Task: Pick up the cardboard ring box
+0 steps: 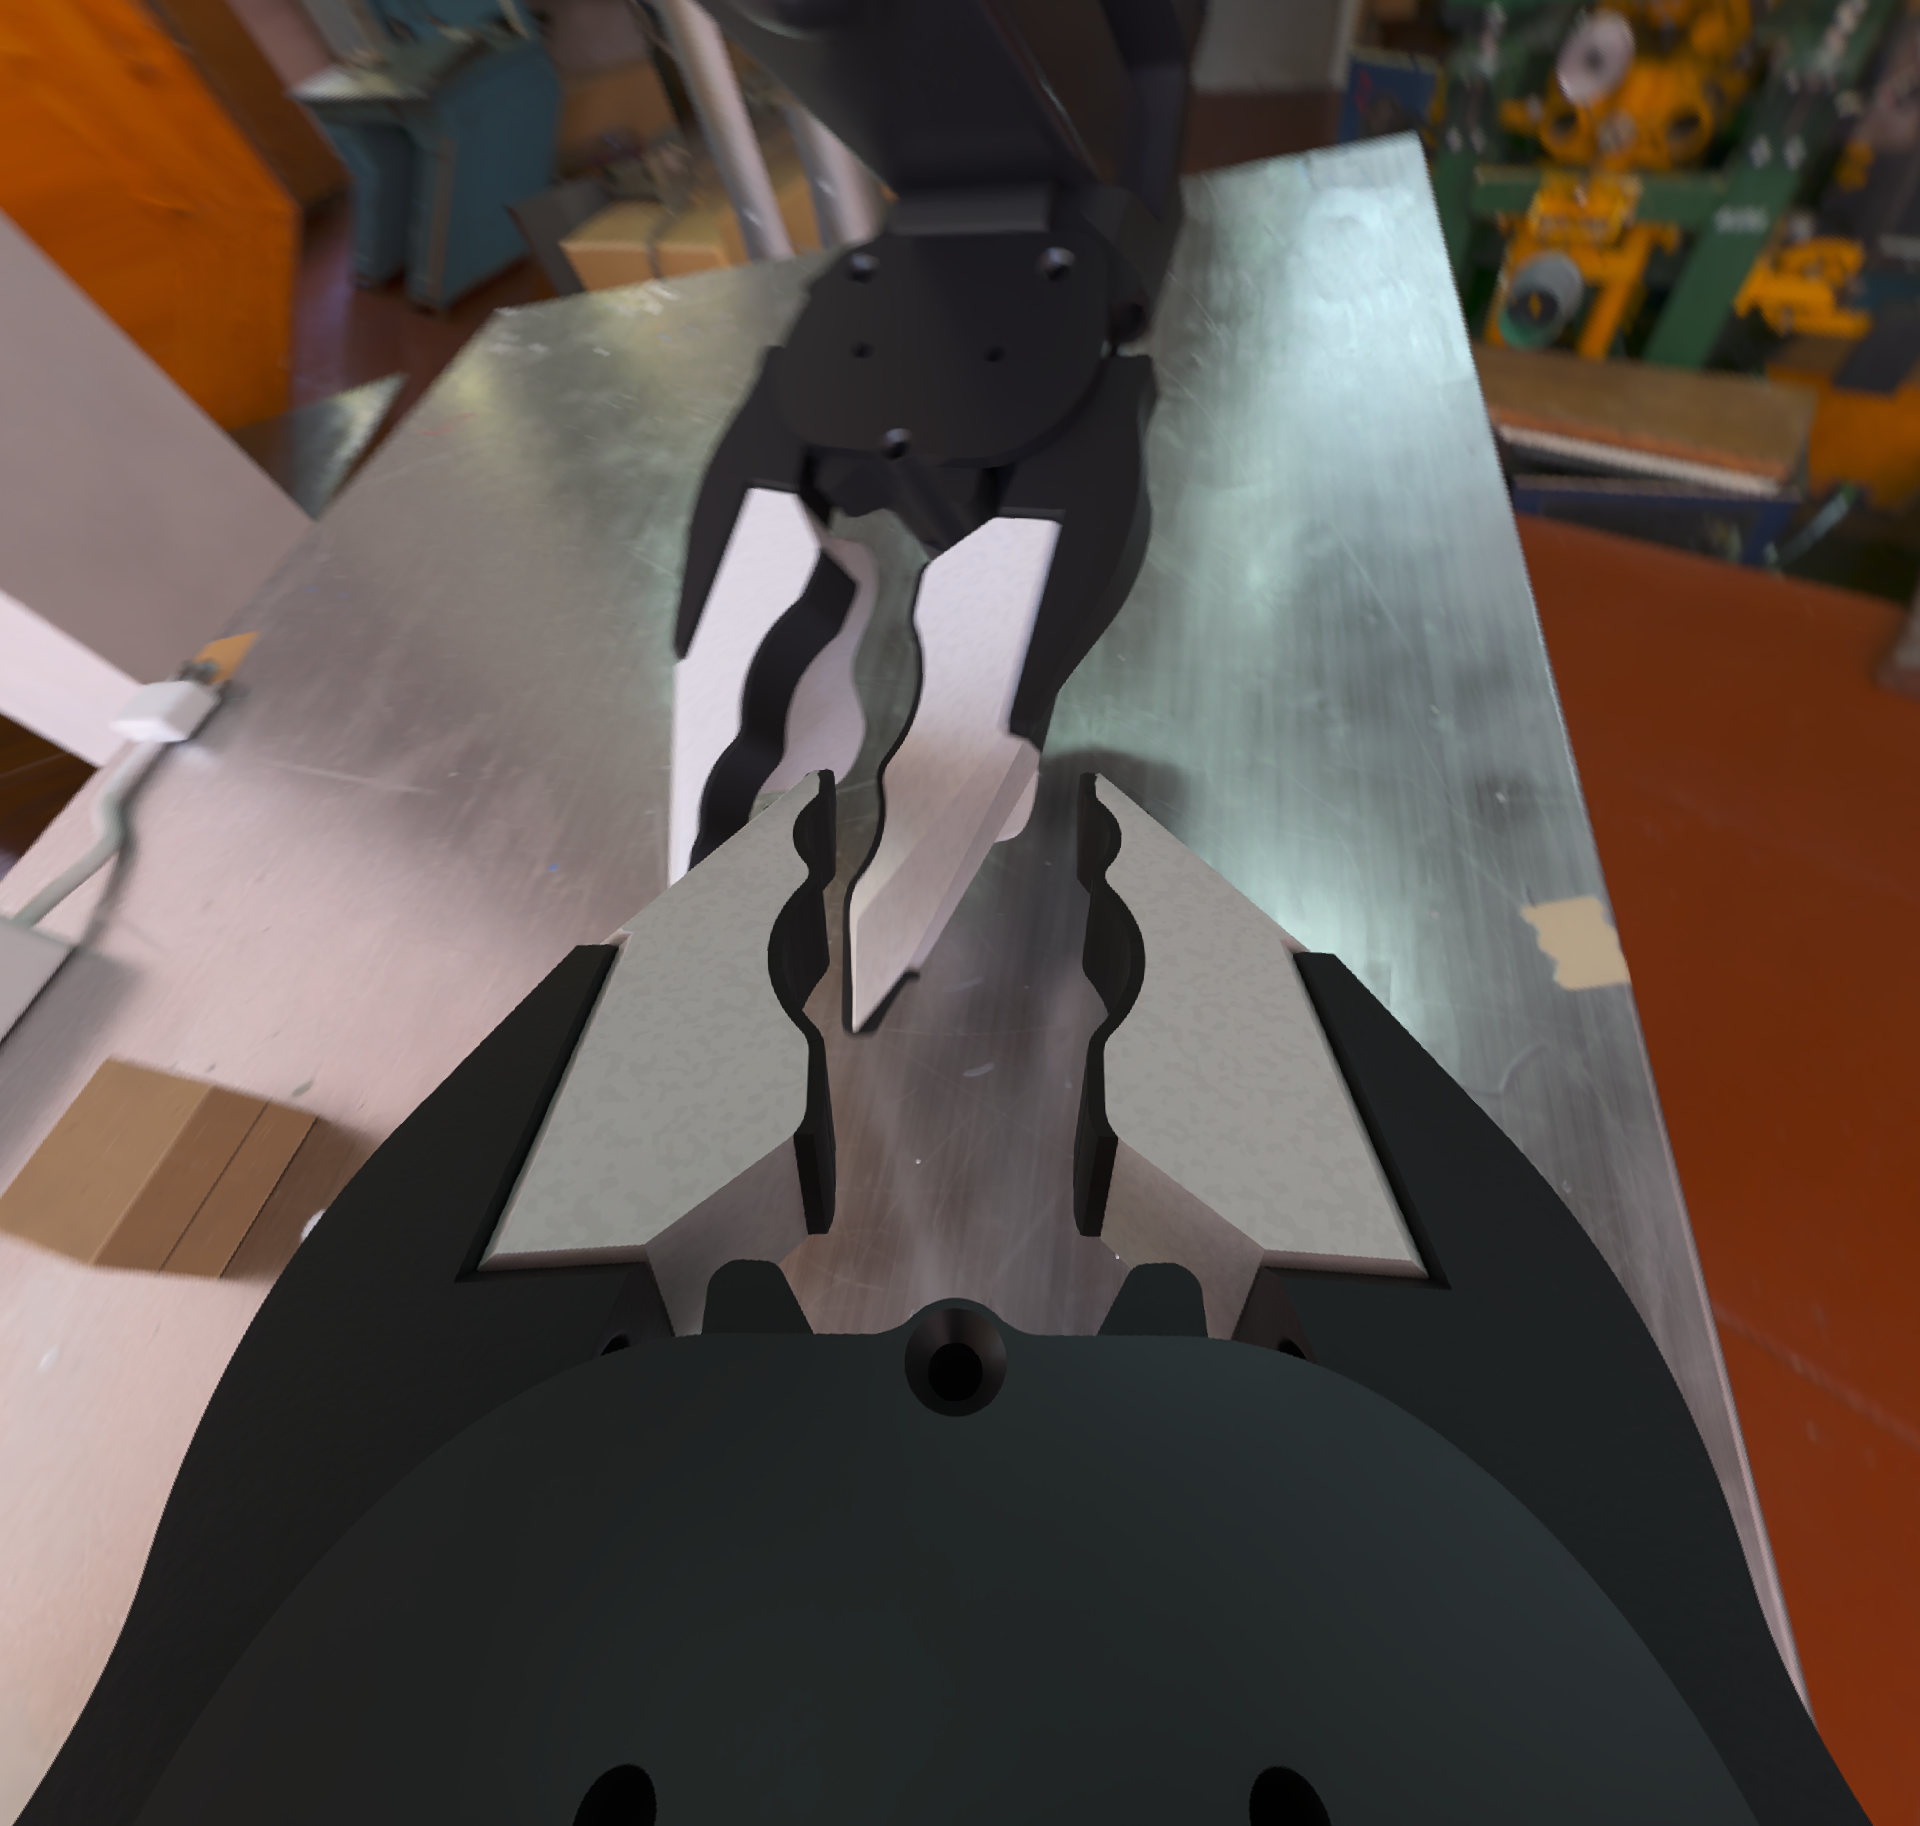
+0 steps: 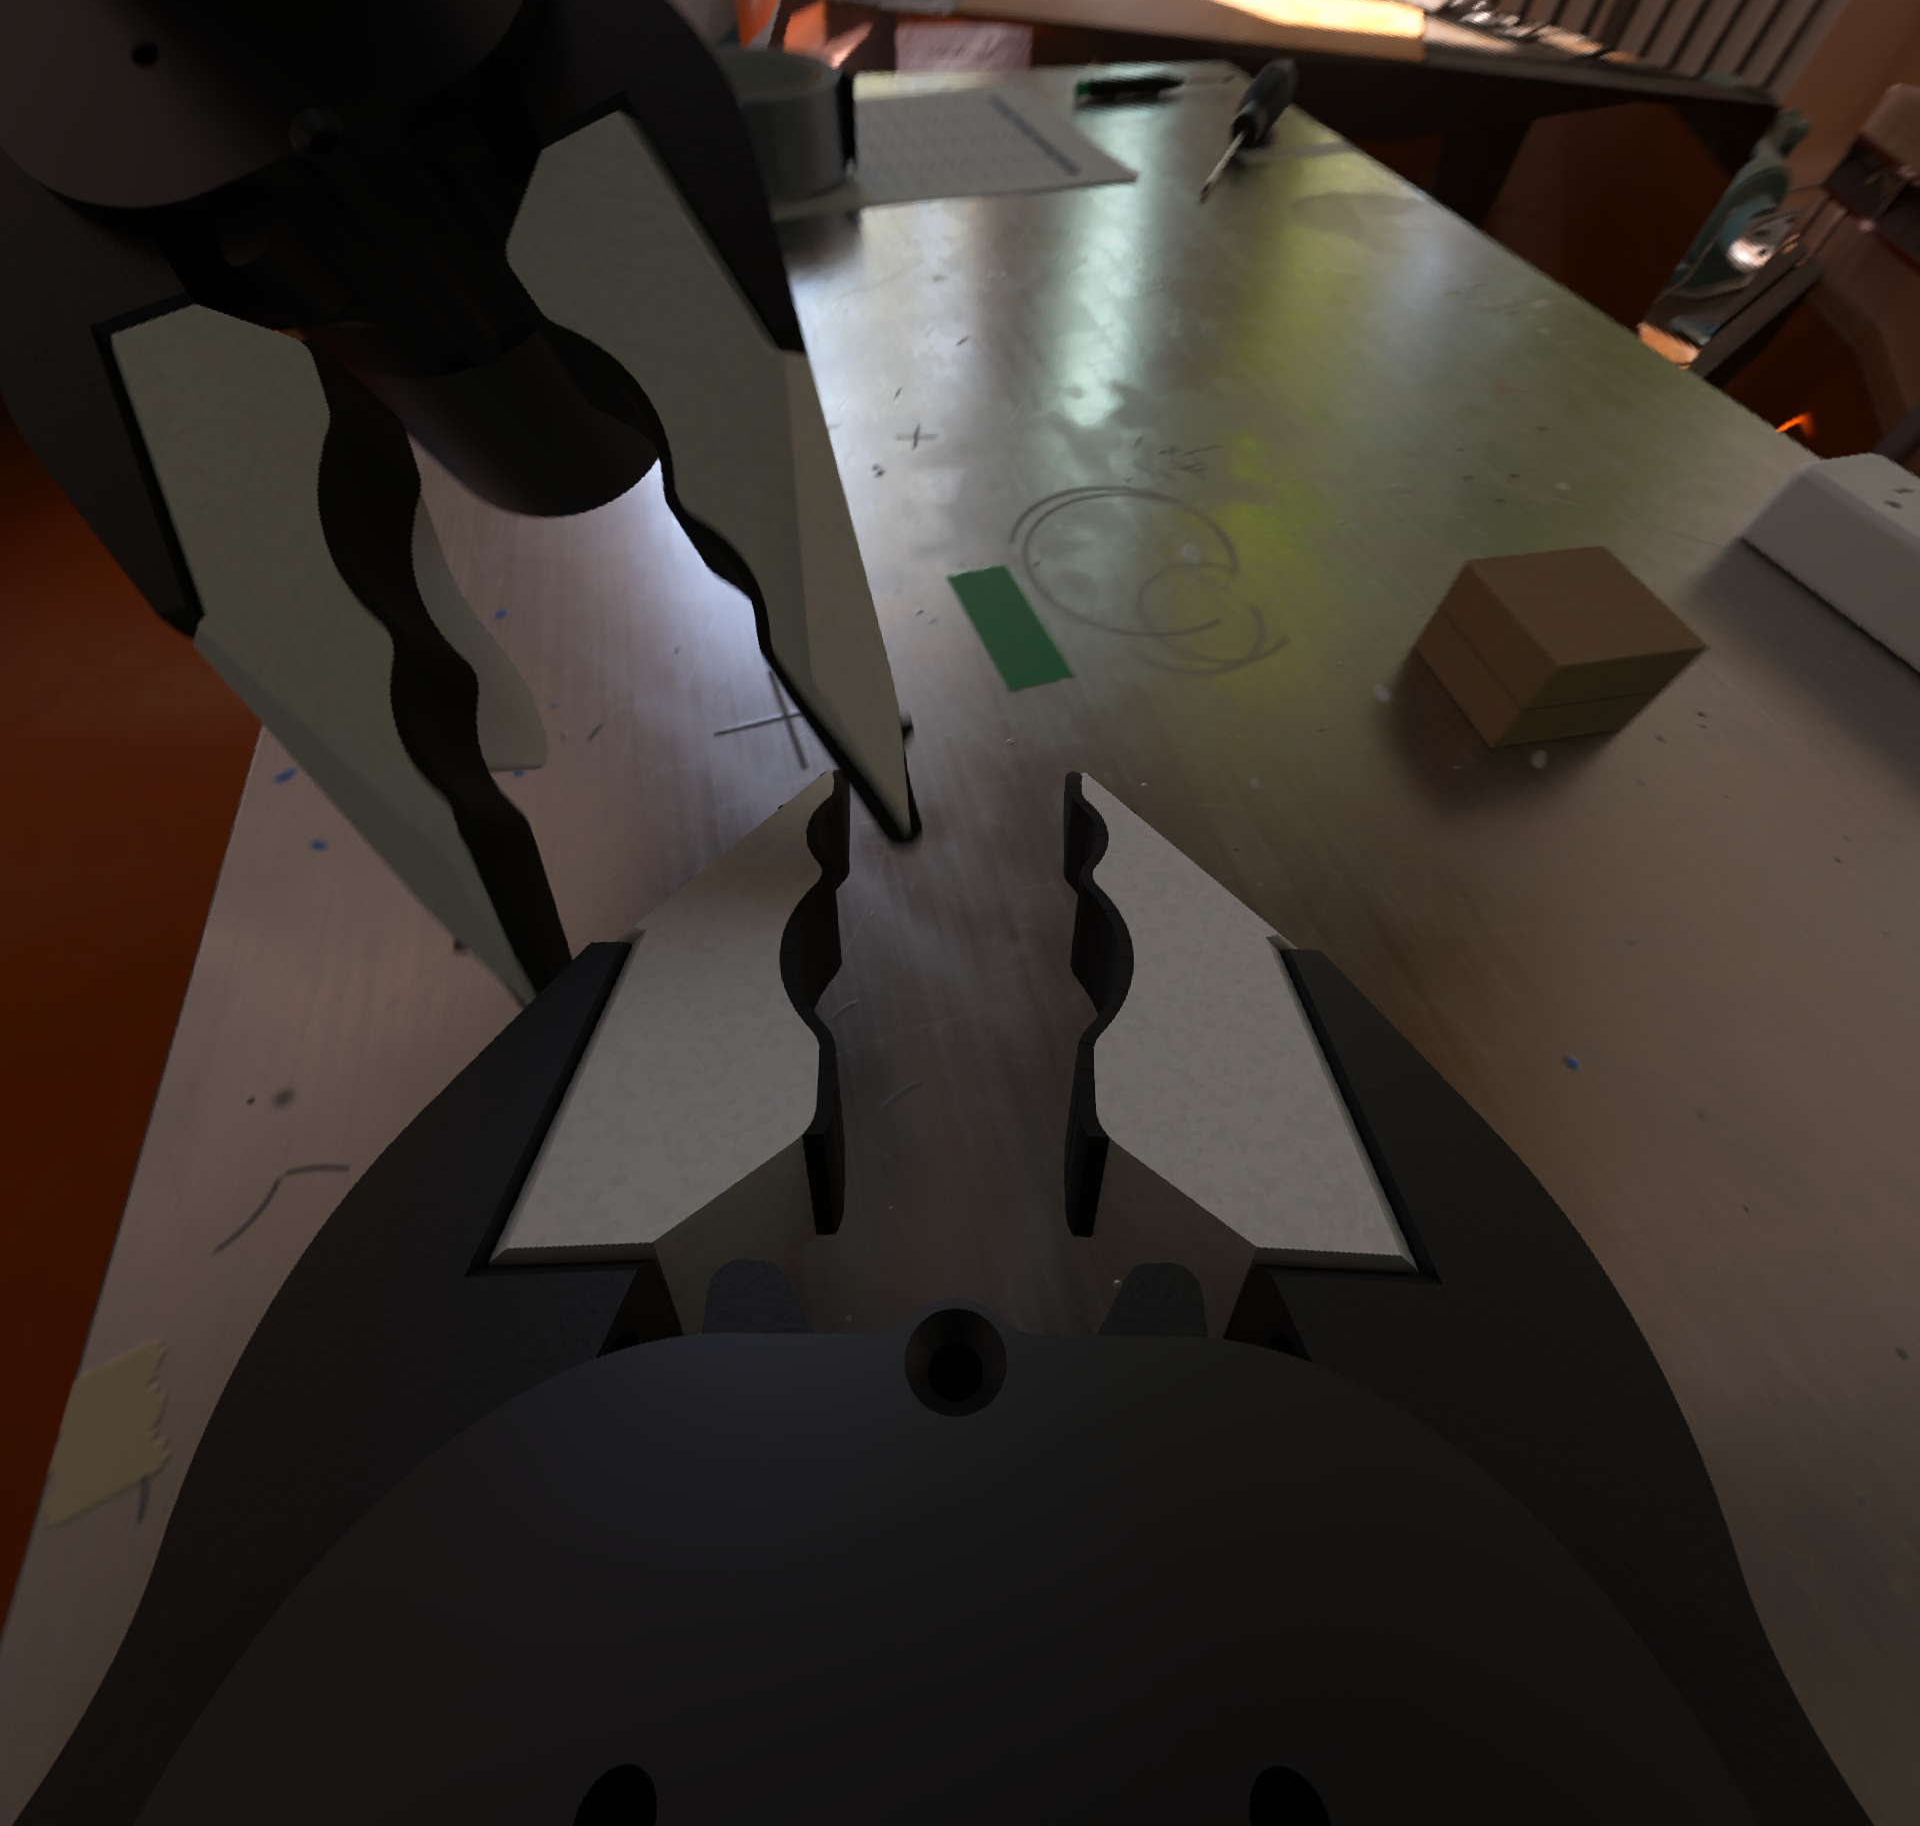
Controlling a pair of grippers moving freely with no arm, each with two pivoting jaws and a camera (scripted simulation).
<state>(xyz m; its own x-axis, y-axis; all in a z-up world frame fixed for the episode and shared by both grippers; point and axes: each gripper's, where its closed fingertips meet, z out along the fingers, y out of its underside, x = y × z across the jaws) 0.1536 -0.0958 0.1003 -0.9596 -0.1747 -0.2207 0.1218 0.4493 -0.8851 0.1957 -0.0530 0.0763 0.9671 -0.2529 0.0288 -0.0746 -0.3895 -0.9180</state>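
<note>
The cardboard ring box [image 1: 156,1163] is a small brown cube with a lid seam. It sits on the metal table [image 1: 1299,633], low at the left in the left wrist view. In the right wrist view the box [image 2: 1548,644] is at the right, well away from my fingers. My left gripper [image 1: 956,789] is open and empty over bare table. My right gripper [image 2: 956,789] is open and empty too. The two face each other closely. The right one's fingers [image 1: 914,893] reach between the left one's tips. The left one's fingers [image 2: 831,581] hang at the upper left.
A white plug with its cable [image 1: 156,716] lies at the left table edge, and a white block [image 2: 1849,529] lies beyond the box. Green tape [image 2: 1008,628], a screwdriver [image 2: 1247,124], a paper sheet [image 2: 977,140] and a grey roll [image 2: 790,114] lie farther off. Red floor [image 1: 1766,1049] borders the table.
</note>
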